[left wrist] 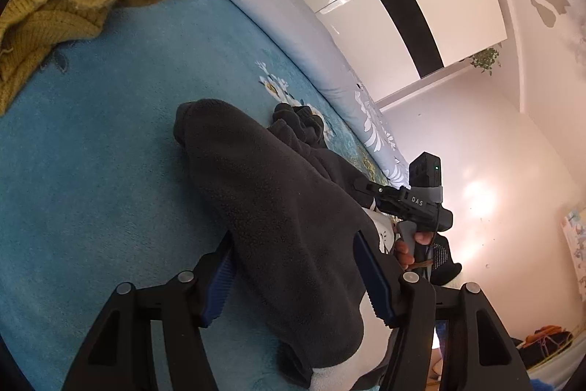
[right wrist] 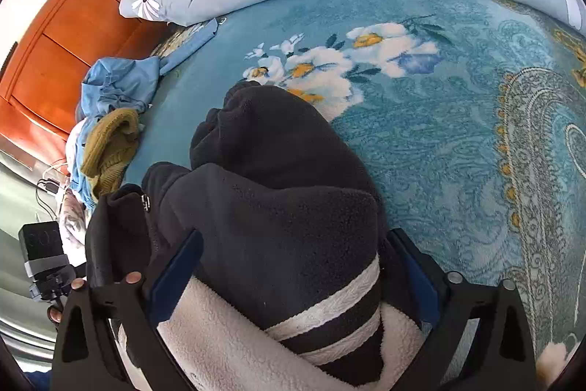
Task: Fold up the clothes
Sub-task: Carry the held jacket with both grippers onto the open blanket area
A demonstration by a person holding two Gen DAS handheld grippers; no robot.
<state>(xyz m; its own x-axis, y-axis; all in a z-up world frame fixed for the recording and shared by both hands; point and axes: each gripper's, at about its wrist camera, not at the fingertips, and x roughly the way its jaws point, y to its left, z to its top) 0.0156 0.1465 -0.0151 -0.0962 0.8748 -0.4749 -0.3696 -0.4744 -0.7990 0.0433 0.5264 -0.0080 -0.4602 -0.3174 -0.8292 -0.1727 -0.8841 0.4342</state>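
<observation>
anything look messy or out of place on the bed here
Mostly the heap at the bed's edge: a mustard knit sweater lies crumpled on a bunched light blue garment, both unfolded. The dark fleece garment sits bunched between both grippers, its white lining turned outward.

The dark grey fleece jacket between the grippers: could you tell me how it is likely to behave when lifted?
The dark grey fleece jacket will probably be floppy: it slumps in soft folds between the right gripper fingers. Its thick pile and white fleecy lining suggest bulk with little weight. The fuzzy surface should grip the left gripper pads rather than slip, though loose sleeves may dangle.
</observation>
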